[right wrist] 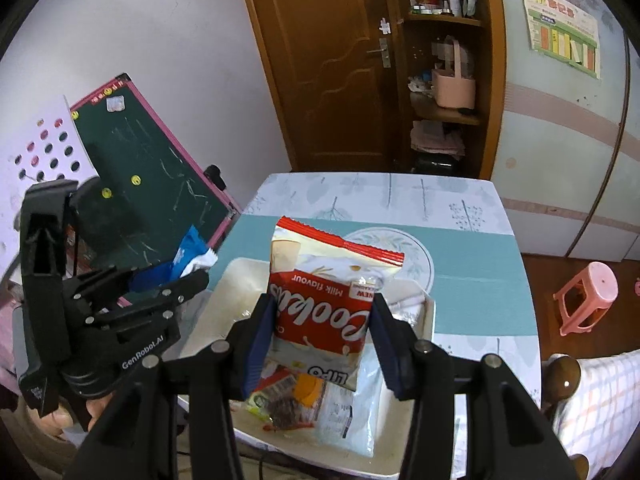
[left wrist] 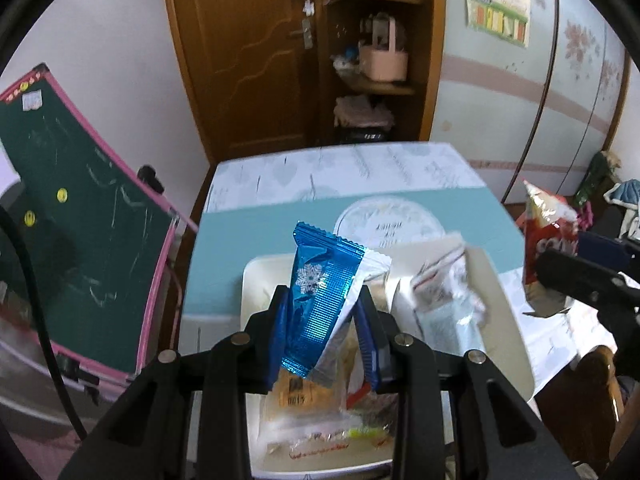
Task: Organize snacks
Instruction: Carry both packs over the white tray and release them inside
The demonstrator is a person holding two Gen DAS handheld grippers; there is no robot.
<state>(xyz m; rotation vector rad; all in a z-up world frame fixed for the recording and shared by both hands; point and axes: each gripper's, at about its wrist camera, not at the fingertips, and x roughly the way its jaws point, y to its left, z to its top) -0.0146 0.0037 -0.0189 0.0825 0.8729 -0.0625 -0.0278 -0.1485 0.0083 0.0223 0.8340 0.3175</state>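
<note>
My left gripper [left wrist: 324, 300] is shut on a blue foil snack packet [left wrist: 320, 296] with a white snowflake, held upright above a white tray [left wrist: 256, 280]. In the right wrist view the left gripper [right wrist: 188, 280] and its blue packet [right wrist: 188, 252] appear at the left. My right gripper [right wrist: 324, 312] is shut on a red and white cookie bag [right wrist: 328, 292], held above the white tray [right wrist: 240, 276]; the cookie bag [left wrist: 548, 240] shows at the right of the left wrist view. Several small wrapped snacks [left wrist: 320, 420] lie in the tray below.
The tray rests on a table with a teal and white cloth [right wrist: 472, 272]. A green chalkboard with a pink frame [left wrist: 80, 220] leans at the left. A wooden door [right wrist: 320, 60], shelves [right wrist: 444, 80] and a pink stool [right wrist: 584, 296] stand beyond.
</note>
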